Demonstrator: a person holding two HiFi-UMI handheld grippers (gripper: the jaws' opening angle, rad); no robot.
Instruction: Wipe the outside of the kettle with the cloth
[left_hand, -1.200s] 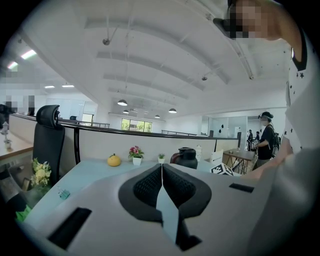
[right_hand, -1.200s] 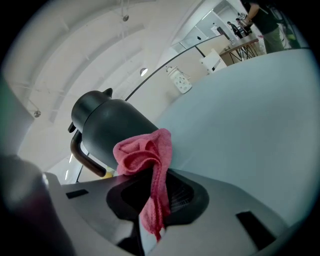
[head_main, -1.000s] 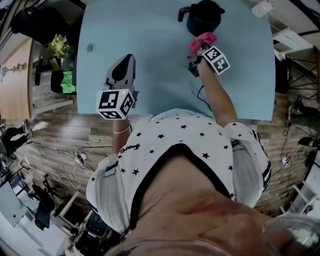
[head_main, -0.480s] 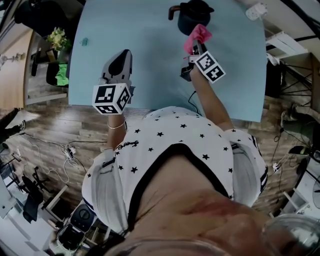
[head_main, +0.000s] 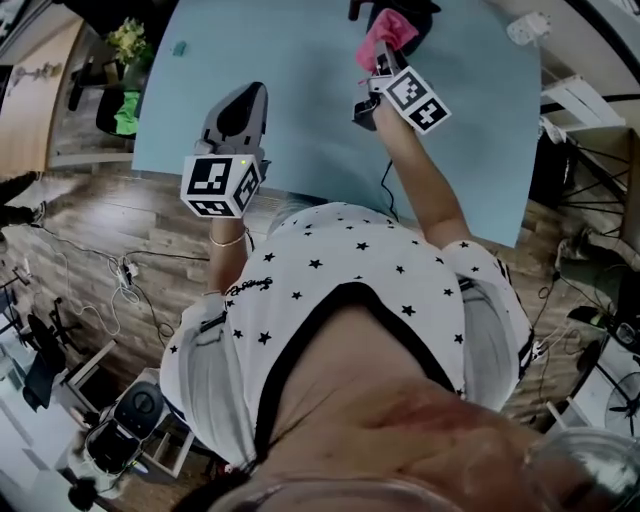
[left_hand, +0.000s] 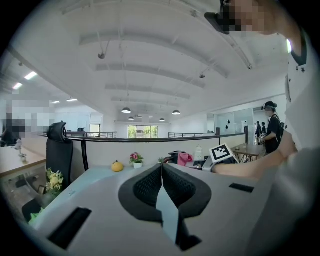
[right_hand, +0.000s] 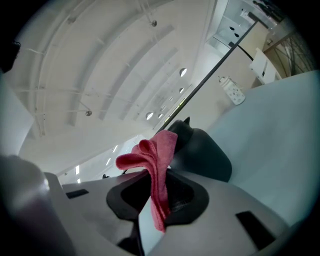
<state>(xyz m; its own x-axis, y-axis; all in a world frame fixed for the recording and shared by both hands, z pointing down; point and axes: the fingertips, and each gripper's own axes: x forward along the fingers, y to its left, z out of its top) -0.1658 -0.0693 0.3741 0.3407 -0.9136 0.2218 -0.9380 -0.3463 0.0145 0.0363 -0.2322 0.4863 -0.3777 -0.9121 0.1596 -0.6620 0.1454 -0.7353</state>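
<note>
Kettle (right_hand: 200, 152) dark and round, on the far side of the light blue table (head_main: 300, 90), mostly cut off at the top of the head view. Pink cloth (right_hand: 159, 160) pinched in the right gripper (right_hand: 159, 184), jaws squeezed tight on its lower part, loose top end puffed up and flopped over. Cloth right up against the kettle, its top edge over the dark side in the right gripper view; really touching or only in front, hard to tell. Right gripper far out over the table, arm stretched long. Left gripper (left_hand: 161, 172) with nothing in it, jaws pressed flat together, over the near part of the table, well apart from kettle and cloth. Far off in the left gripper view, a small orange round thing (left_hand: 117, 166) and just beside it a little pot of pink flowers (left_hand: 135, 159), both at the table's far edge. To the left of the table, a black chair (left_hand: 59, 150).
</note>
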